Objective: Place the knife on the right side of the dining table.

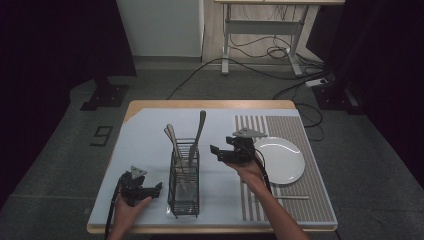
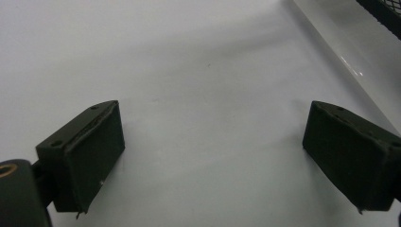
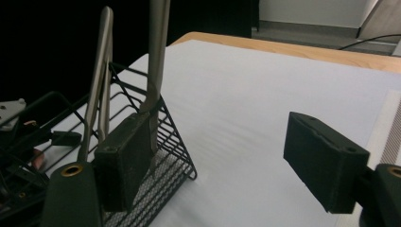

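A: How much room is there round the edges?

B: The pale mat (image 1: 145,135) has open space at far left, and bare surface lies between the wire basket (image 1: 183,186) and the white plate (image 1: 281,159). The basket stands near the mat's near edge, the plate on the striped mat (image 1: 300,200) to the right. A pale stick (image 1: 292,197) lies near the plate's near side.

A: Which way do the utensils point?

B: Their long axes run nearly upright. The tall utensil (image 1: 198,134) leans slightly right; two shorter handles (image 1: 171,137) lean left.

A: And the claws?

B: The right gripper (image 1: 216,151) hovers just right of the basket, jaws spread wide and holding nothing; in its own view one jaw overlaps the basket's rim (image 3: 137,113), contact uncertain. The left gripper (image 1: 159,188) sits low at near left, just beside the basket, jaws also wide apart, with bare mat between them.
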The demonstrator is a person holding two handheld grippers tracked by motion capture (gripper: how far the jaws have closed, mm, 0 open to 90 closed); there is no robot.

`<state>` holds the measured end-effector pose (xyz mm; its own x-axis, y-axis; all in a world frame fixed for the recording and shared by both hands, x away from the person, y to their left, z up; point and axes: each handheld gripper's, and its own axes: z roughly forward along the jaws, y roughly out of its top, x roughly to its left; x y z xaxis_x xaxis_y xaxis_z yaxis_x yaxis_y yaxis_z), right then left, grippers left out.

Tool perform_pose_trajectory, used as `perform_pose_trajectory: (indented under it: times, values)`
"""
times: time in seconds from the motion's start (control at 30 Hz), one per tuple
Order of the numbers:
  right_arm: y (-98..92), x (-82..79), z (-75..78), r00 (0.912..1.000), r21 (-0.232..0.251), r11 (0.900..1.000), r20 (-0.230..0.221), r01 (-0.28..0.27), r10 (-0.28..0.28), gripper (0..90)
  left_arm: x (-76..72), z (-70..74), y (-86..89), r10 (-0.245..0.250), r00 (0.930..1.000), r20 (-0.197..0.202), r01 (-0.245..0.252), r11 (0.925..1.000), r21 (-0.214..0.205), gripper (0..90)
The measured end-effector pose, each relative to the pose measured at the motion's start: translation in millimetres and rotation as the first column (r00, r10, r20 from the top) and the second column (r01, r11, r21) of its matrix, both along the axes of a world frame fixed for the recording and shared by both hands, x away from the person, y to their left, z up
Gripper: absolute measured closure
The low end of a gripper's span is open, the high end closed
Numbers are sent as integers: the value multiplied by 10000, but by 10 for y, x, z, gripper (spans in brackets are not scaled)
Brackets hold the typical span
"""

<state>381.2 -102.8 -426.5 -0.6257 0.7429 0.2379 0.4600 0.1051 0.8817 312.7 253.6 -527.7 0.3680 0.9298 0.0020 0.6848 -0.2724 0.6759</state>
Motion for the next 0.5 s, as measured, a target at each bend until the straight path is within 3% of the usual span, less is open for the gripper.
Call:
perform_pose_trajectory:
  times: [0.23,0.5]
  values:
    - [47,55,127,9997,224,9997,203,-117,113,259,0,-1,-1,8,10000,8,-8,10000,-8,58]
    - [148,104,198,9989,158,9993,307,-347,342,285,0,-2,-1,9,10000,16,-9,10000,-8,58]
